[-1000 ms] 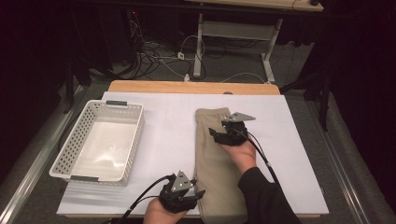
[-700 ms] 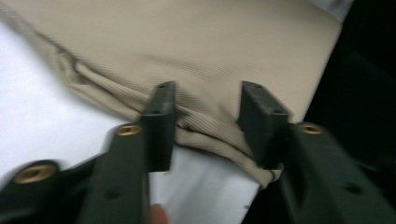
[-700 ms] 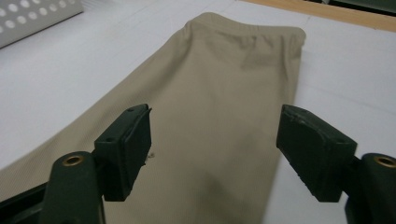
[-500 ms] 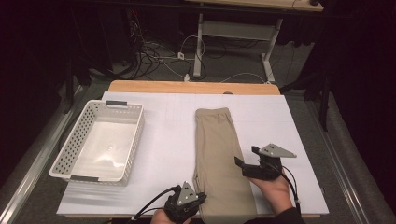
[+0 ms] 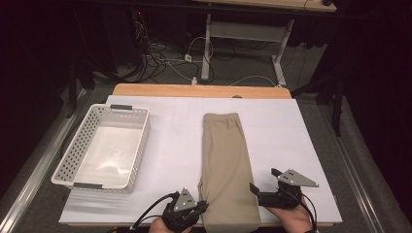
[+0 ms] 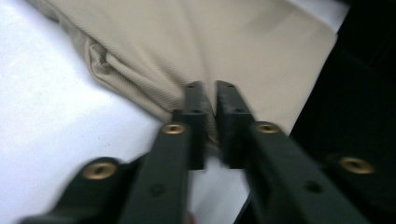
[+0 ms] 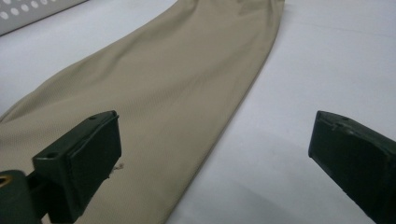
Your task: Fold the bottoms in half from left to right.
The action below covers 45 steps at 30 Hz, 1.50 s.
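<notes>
A dark room surrounds a bench (image 5: 311, 145) covered in white sheeting, with a strip of bare wood along its far edge; cables lie tangled on the grey floor beyond, under a second table frame.

Left gripper (image 5: 187, 213): its jaws, which have just been closing and easing slightly apart again, stand almost together, pinching the near left corner of the folded beige trousers (image 5: 226, 160). In the left gripper view the cloth (image 6: 196, 51) bunches into a fold just beside the jaw tips, and motion blur softens the jaws. The hand behind this gripper is cut off by the bottom edge of the high view.

Right gripper (image 5: 265, 191): its jaws, which have just been opening, stand wide apart and hold nothing. In the right gripper view one jaw sits over the trousers' right edge (image 7: 187, 93) and the other over bare white sheeting; whether either touches the surface cannot be told.

The trousers lie lengthwise at the middle of the bench, their near end reaching its front edge. A white perforated basket (image 5: 73, 150) stands well apart at the left. No legible writing appears.
</notes>
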### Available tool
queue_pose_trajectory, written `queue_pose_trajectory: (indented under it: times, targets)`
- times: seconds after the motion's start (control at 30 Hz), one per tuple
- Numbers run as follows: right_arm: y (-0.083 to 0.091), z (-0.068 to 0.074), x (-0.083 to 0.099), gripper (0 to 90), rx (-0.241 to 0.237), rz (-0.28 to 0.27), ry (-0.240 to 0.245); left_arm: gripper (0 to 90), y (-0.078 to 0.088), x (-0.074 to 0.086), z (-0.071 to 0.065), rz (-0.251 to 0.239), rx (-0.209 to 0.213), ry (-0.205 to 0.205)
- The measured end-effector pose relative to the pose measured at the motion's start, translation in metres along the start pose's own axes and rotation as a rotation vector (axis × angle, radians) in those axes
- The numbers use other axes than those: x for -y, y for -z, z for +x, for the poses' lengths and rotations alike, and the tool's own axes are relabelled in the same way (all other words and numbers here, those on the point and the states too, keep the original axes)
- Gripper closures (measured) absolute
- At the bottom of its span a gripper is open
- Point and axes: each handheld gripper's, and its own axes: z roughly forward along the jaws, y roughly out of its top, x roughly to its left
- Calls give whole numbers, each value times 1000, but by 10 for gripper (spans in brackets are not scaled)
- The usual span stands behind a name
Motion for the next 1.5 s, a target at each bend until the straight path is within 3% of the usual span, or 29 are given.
queue_pose_trajectory:
  times: [0.2, 0.27, 0.33, 0.47, 0.53, 0.63, 0.83, 1.0, 1.17, 1.33, 1.5]
  targets:
    - [-1, -1, 2, 5, -7, 4, 4, 431, 14, -1, 13, -73, 10, 35]
    - [0, -1, 2, 5, -9, -2, 4, 341, 20, -3, 20, -92, -14, 27]
    - [0, -1, 3, 5, -10, -9, 4, 328, 27, -5, 29, -102, -14, -6]
    - [1, -3, 3, 5, -7, -16, 3, 157, 36, -5, 45, -89, -97, -50]
    - [1, -3, 3, 4, -7, -20, 2, 118, 37, -2, 55, -98, -145, -62]
    - [1, -2, 3, 5, -10, -21, -6, 0, 34, -1, 69, -82, -161, -29]
    - [-2, 1, 0, 5, -11, -30, -17, 0, 33, -1, 78, -158, -138, -4]
    - [-5, 4, -5, 5, -14, -43, -15, 0, 39, -2, 81, -181, -113, 16]
    - [-9, 3, -11, 5, -13, -48, -8, 0, 35, -2, 81, -176, -86, 28]
    - [-13, -1, -12, 5, -13, -37, -3, 0, 27, -5, 76, -157, -119, -3]
    - [-17, -7, -17, 5, -20, -30, -17, 0, 25, -6, 75, -195, -151, -15]
